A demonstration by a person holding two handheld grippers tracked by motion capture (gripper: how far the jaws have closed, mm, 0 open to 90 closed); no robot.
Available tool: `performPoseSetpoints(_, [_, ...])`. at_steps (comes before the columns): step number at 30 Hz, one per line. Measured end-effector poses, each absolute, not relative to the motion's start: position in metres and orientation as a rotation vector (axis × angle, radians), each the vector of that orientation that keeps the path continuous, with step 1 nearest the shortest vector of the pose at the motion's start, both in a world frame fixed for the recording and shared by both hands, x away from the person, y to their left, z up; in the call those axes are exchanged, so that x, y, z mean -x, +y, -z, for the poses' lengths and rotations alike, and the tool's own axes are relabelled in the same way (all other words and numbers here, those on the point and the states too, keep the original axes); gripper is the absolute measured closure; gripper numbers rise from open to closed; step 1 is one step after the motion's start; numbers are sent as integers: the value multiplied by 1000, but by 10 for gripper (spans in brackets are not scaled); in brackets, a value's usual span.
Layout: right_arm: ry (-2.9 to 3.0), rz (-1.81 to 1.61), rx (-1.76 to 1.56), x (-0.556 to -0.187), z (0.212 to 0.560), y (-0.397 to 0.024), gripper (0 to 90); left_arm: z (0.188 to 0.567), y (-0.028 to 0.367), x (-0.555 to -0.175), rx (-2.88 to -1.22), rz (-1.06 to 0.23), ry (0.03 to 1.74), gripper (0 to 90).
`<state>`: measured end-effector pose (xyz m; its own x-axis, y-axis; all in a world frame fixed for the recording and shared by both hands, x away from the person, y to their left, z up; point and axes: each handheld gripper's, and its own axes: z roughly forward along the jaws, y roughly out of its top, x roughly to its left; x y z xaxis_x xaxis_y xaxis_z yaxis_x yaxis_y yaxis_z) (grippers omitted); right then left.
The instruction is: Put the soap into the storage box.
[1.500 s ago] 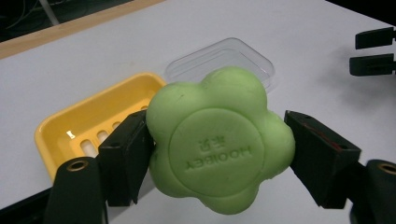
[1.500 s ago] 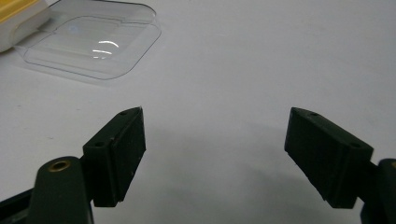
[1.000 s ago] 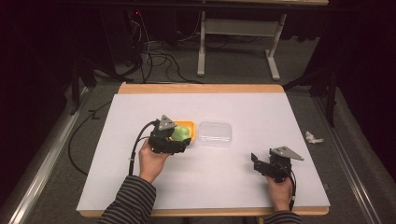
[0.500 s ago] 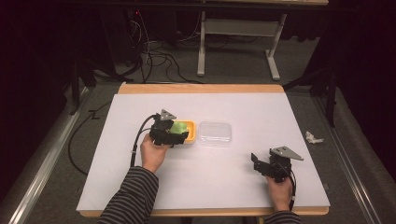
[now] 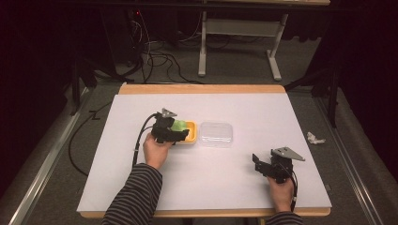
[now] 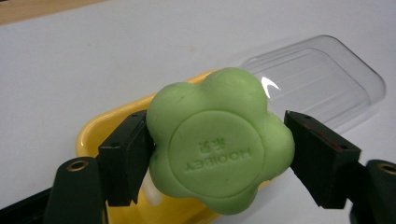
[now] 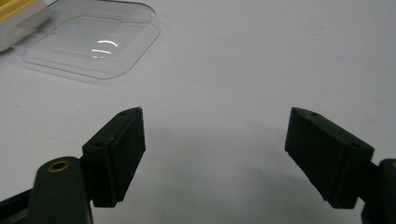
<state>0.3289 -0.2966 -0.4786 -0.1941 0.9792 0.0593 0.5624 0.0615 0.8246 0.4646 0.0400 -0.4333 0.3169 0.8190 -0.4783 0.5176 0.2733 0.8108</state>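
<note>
A green flower-shaped soap (image 6: 219, 140) is clamped between the jaws of my left gripper (image 6: 218, 156), which is shut on it just above a yellow soap dish (image 6: 100, 128). From above, the left gripper (image 5: 174, 131) holds the green soap (image 5: 178, 125) over the left part of the yellow dish (image 5: 191, 132). The dish's clear plastic lid (image 5: 216, 134) lies flat on the table right of the dish, also seen as the lid (image 6: 317, 79) and the lid (image 7: 93, 39). My right gripper (image 5: 257, 161) rests near the front right of the table, open (image 7: 212, 156) with nothing between its jaws.
The white table top (image 5: 263, 117) has a wooden far edge (image 5: 202, 88). A crumpled white scrap (image 5: 314, 138) lies on the floor off the table's right side. Cables (image 5: 155, 51) and a desk frame (image 5: 239, 42) stand on the floor beyond the table.
My left gripper has carried the green soap a little to the right and lower, onto the yellow dish. The right gripper has stayed where it was.
</note>
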Motion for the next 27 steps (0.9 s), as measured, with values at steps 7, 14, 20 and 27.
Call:
performPoseSetpoints(7, [1811,-1015,-1528,-328,479,-296,208,446,38,-473,-1405,-377,1376,274])
performPoseSetpoints(14, [1811,-1016,-1528,-328,478,-296,208,452,36,-476,-1415,-411,1383,272])
performPoseSetpoints(20, [1814,-1014,-1527,-328,478,-296,208,455,33,-478,-1405,-386,1387,274])
performPoseSetpoints(27, [1817,-1013,-1525,-329,479,-296,209,453,33,-477,-1386,-378,1363,288])
